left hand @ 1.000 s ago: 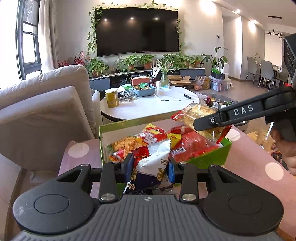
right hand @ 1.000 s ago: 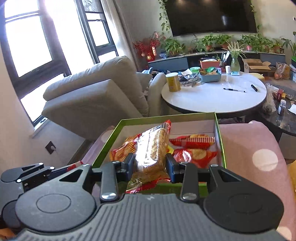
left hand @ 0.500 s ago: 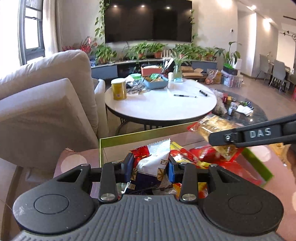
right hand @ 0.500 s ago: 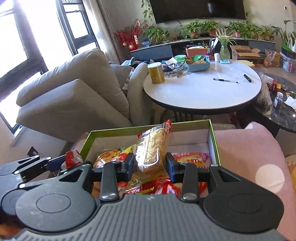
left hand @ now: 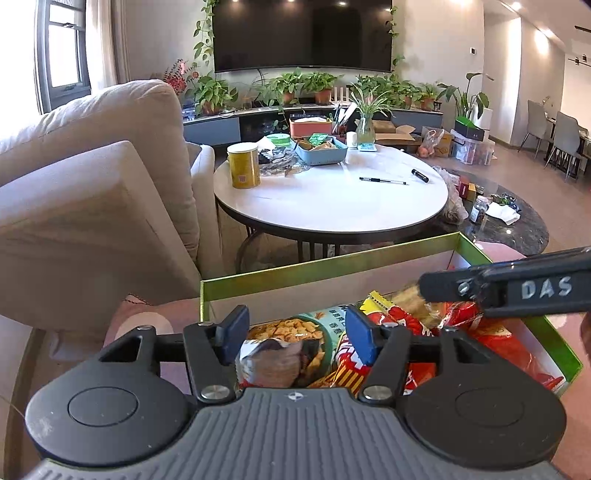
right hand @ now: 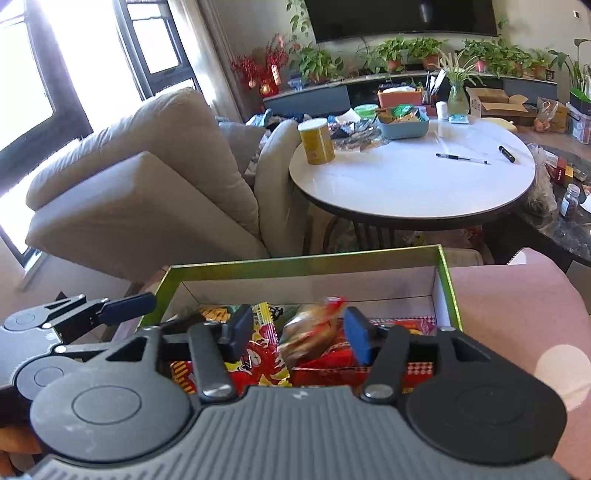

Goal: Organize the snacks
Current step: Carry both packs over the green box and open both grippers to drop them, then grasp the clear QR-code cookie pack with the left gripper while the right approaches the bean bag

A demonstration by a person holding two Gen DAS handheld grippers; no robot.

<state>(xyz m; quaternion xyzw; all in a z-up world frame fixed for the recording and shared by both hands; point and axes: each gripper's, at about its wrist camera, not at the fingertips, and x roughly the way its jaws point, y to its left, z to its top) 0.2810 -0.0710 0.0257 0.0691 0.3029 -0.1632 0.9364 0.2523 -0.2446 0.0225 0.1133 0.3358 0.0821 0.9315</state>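
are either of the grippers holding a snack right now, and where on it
Neither. The left gripper and right gripper are both opening; a silver-topped packet and a brown packet sit loose between their jaws, over the green box.

Round table (left hand: 332,206), yellow canister (left hand: 243,166)

Box (right hand: 306,261): green rim, pale plain inner walls.
Packets: a teal packet (left hand: 295,332) printed with golden crackers; a red-and-yellow packet (right hand: 264,350) with a cartoon figure; a clear packet (right hand: 314,330) of brown biscuits, red at the end.
Cover (right hand: 517,306): pink, large pale dots.
Pads (left hand: 360,339): blue, on black arms.
Sofa (left hand: 92,192): beige.
Table (left hand: 332,199): white top, dark edge.
Can (left hand: 243,166): yellow, cream lid.
Tray (left hand: 325,153): grey-blue.
TV (left hand: 303,35): black, framed by green vines.
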